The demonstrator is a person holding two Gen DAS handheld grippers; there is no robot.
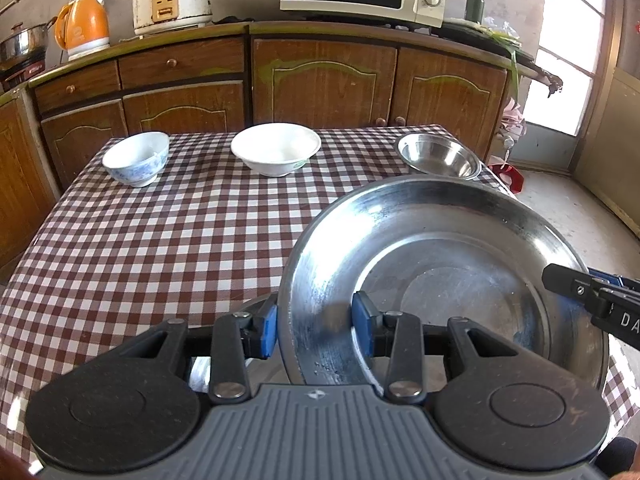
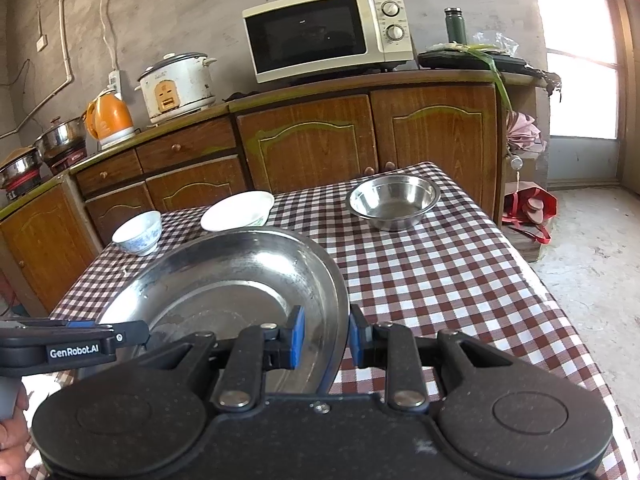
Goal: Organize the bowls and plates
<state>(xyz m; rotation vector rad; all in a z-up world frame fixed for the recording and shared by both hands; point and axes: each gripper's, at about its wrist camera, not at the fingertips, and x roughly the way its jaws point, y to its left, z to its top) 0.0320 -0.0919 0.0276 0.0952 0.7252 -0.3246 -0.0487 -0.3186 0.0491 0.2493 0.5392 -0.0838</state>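
A large steel plate (image 1: 440, 264) (image 2: 224, 280) hangs slightly tilted over the near part of the checked table, held by both grippers. My left gripper (image 1: 316, 320) is shut on its left rim, one blue pad inside and one outside. My right gripper (image 2: 326, 336) is shut on the opposite rim and also shows at the right edge of the left wrist view (image 1: 592, 292). At the table's far side stand a small blue-patterned bowl (image 1: 136, 160) (image 2: 138, 232), a white bowl (image 1: 276, 150) (image 2: 238, 210) and a steel bowl (image 1: 438, 156) (image 2: 394, 200).
The table (image 1: 160, 248) wears a brown-and-white checked cloth. Behind it run wooden cabinets (image 1: 320, 80) with a microwave (image 2: 324, 36), a rice cooker (image 2: 178, 84) and an orange kettle (image 2: 110, 118) on top. A shiny metal edge (image 1: 252, 306) shows under my left gripper. Bare floor (image 2: 592, 272) lies to the right.
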